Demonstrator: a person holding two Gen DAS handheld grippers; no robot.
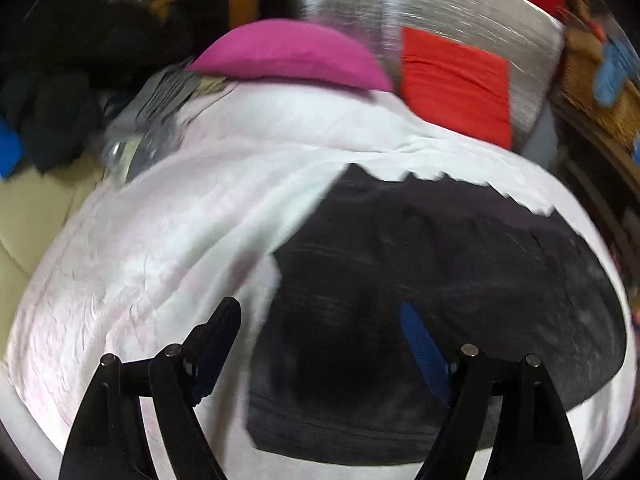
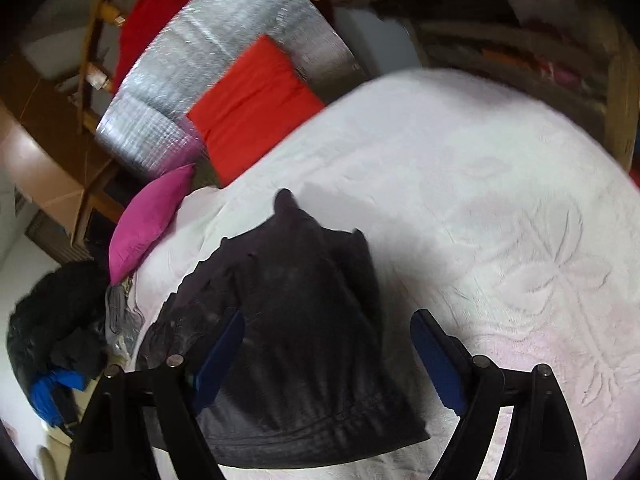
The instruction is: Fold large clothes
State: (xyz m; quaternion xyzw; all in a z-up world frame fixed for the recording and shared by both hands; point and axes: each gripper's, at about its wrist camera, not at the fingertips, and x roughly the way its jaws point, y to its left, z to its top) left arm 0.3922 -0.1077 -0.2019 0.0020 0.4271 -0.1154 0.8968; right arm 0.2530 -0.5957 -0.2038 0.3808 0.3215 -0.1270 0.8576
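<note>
A dark grey-black garment (image 1: 420,320) lies flat on a white bedspread (image 1: 160,240). In the right wrist view the garment (image 2: 300,340) looks folded, with a hem at the near edge. My left gripper (image 1: 320,320) is open and empty, hovering over the garment's left part. My right gripper (image 2: 328,332) is open and empty, its fingers on either side of the garment and above it.
A magenta pillow (image 1: 292,56) and a red cushion (image 1: 456,84) lie at the head of the bed against a silver foil panel (image 1: 460,8). A pile of dark clothes (image 2: 56,320) sits to the left. Wooden shelves (image 2: 520,40) stand at the right.
</note>
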